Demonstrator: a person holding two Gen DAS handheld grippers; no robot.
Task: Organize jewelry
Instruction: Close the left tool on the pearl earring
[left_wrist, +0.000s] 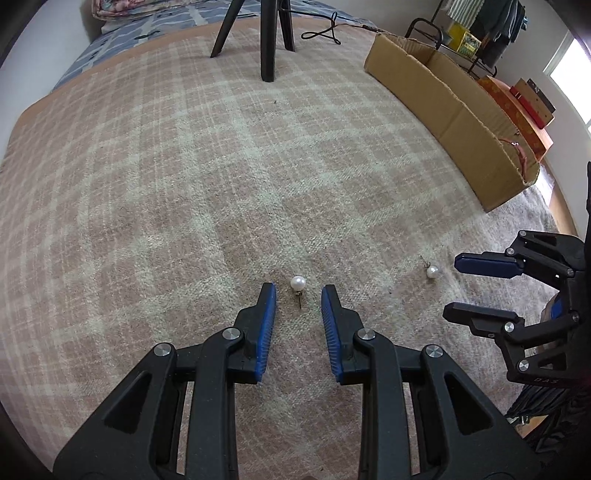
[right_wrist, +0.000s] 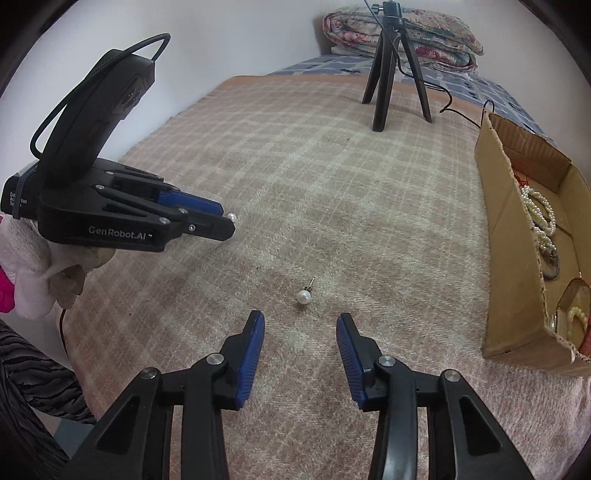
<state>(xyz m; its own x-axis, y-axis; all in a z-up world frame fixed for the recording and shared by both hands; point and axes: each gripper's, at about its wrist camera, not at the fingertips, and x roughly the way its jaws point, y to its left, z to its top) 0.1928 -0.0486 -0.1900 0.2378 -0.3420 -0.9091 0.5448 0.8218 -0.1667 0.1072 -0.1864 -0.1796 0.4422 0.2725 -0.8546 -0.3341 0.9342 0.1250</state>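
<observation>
Two pearl stud earrings (left_wrist: 297, 283) (left_wrist: 432, 272) lie apart on blanket (left_wrist: 184, 184).

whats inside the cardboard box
The box holds pearl strands, a red cord, a metal ring and beads near its front corner. Its near wall hides the floor beneath them.

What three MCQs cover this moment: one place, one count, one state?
1. Where do the necklaces lie?
A in the box
B under the tripod
C on the pillow

2. How many pearl earrings lie on the blanket?
A one
B two
C four

3. The left gripper is:
A shut on an earring
B open about an earring
C inside the box

Key:
1 A, pearl necklaces sit in the box.
2 B, left earring and right earring on the blanket.
3 B, left gripper pads flank the earring without touching.
</observation>
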